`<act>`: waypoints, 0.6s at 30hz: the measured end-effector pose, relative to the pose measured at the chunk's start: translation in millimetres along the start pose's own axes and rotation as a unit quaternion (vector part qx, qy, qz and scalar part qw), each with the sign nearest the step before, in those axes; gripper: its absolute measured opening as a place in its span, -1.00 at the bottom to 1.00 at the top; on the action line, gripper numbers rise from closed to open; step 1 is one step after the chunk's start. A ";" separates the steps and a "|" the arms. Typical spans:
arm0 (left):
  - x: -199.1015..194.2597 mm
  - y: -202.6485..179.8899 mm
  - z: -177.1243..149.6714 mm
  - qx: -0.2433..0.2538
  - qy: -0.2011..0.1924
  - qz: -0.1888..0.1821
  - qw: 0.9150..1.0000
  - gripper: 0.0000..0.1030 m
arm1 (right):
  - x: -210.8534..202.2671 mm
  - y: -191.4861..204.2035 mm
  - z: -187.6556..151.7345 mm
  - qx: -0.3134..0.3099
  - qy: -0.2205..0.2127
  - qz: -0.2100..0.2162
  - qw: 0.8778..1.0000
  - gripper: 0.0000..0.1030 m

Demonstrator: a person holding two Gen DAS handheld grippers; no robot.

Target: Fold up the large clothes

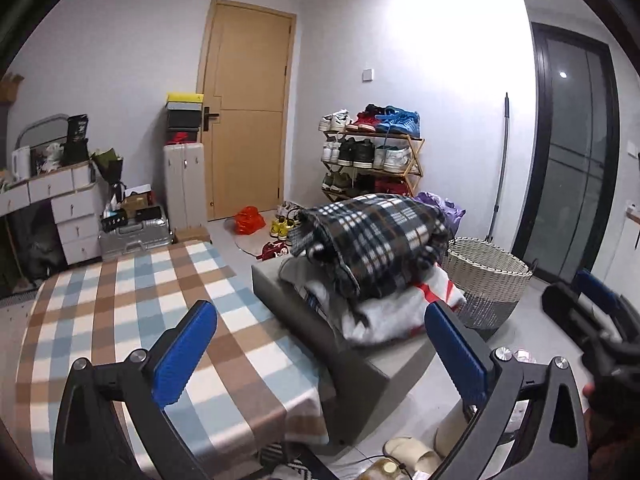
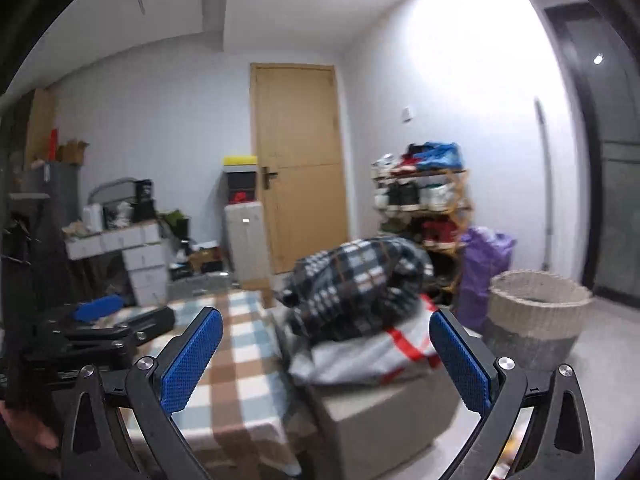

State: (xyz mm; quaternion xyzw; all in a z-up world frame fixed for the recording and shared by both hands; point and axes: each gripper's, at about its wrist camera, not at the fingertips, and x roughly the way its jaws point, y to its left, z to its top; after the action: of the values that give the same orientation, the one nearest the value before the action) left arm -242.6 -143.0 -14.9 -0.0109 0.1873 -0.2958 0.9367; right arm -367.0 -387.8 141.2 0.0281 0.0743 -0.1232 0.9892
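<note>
A bedroom seen from two handheld grippers, both raised and pointing toward a closed light wooden door (image 1: pixel 248 108) in the far wall. The left gripper (image 1: pixel 320 354), black-framed with blue textured pads, has its fingers spread wide with nothing between them; it hangs above the near end of a bed covered in a brown, blue and white checked sheet (image 1: pixel 132 304). The right gripper (image 2: pixel 326 364), of the same build, is likewise spread wide and holds nothing. Each gripper also shows at the edge of the other's view. Just beyond the bed's right edge stands a grey upholstered block ottoman (image 1: pixel 364 376). On its top sits a heap of clothes: a dark navy, white and brown plaid fleece garment (image 1: pixel 376 240), bunched and unfolded, lies on a white garment with red markings (image 1: pixel 400 308). To the right of the ottoman, on the pale floor, stands a woven basket with a grey lower half (image 1: pixel 486 280), and a purple plastic bag (image 2: pixel 482 268) is behind it. A wooden shoe rack full of trainers (image 1: pixel 374 152) stands against the far wall, right of the door. On the left are a white chest of drawers (image 1: pixel 68 216) and a silver hard-shell suitcase (image 1: pixel 134 234) lying flat.
</note>
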 end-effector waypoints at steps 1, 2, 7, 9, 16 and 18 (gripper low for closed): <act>-4.7 -0.6 -3.7 -0.007 -0.002 0.000 1.000 0.97 | -3.1 1.6 -4.5 -0.002 0.004 -0.003 1.000 1.00; -7.8 -1.7 -6.5 -0.009 -0.005 0.004 1.000 0.97 | -7.7 3.3 -10.2 -0.004 0.009 -0.003 1.000 1.00; -23.5 -6.2 -16.5 -0.015 -0.018 0.018 1.000 0.97 | -28.9 7.4 -29.3 -0.035 0.013 -0.018 0.999 1.00; -29.3 -9.2 -18.6 -0.015 -0.020 0.022 0.999 0.97 | -38.9 6.9 -35.0 -0.040 0.016 -0.012 0.999 1.00; -51.2 -17.4 -20.2 -0.001 -0.047 0.038 0.998 0.97 | -66.1 -1.6 -35.9 -0.011 0.010 0.013 1.000 1.00; -52.6 -14.6 -20.4 -0.009 -0.044 0.037 0.998 0.97 | -70.0 -3.9 -32.5 -0.001 0.009 0.012 1.000 1.00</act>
State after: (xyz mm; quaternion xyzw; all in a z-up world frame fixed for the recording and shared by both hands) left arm -297.6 -123.8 -13.9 -0.0251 0.1484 -0.2582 0.9543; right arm -439.6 -372.4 119.8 0.0292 0.0832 -0.1114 0.9899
